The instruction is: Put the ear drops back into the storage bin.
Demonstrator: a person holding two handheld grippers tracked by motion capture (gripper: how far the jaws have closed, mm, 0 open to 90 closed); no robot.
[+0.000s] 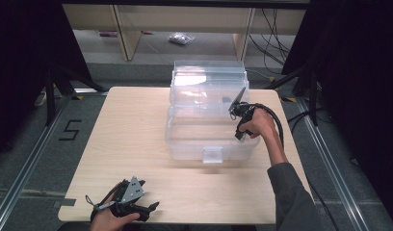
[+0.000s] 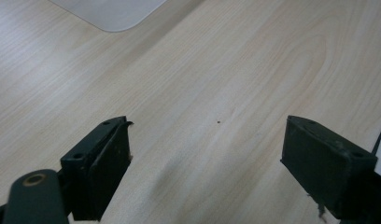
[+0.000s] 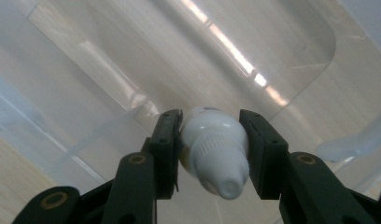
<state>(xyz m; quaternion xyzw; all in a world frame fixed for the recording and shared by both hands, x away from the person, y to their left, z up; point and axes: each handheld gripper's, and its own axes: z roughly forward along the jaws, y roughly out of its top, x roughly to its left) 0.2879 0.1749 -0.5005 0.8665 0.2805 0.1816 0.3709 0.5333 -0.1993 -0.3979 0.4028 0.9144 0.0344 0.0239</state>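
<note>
Jaws of the right gripper (image 3: 212, 154) are closed on a small white bottle (image 3: 215, 154), one pad on each side of its rounded body, with the ribbed cap and nozzle pointing back toward the camera. The bottle is pinched at its widest part, just above the cap, and seems to sit squarely between the pads. It looks like light, smooth plastic, so it should weigh next to nothing but could slide or squirt out of a hard squeeze; a hold across the ribbed cap or the shoulder, as here, probably gives the surest purchase, and the body may dent if pressed too firmly.

Around the bottle lies the clear plastic storage box (image 1: 211, 139), whose floor and walls spread beyond the jaws in the right gripper view. From the high view the right gripper (image 1: 239, 111) is reaching over the box's right side, its lid standing open at the back, so the bottle hangs inside or just above the box.

Jaws of the left gripper (image 2: 207, 168) stand wide apart, holding nothing, over bare wood of the tabletop (image 2: 254, 70) near its front left corner.
</note>
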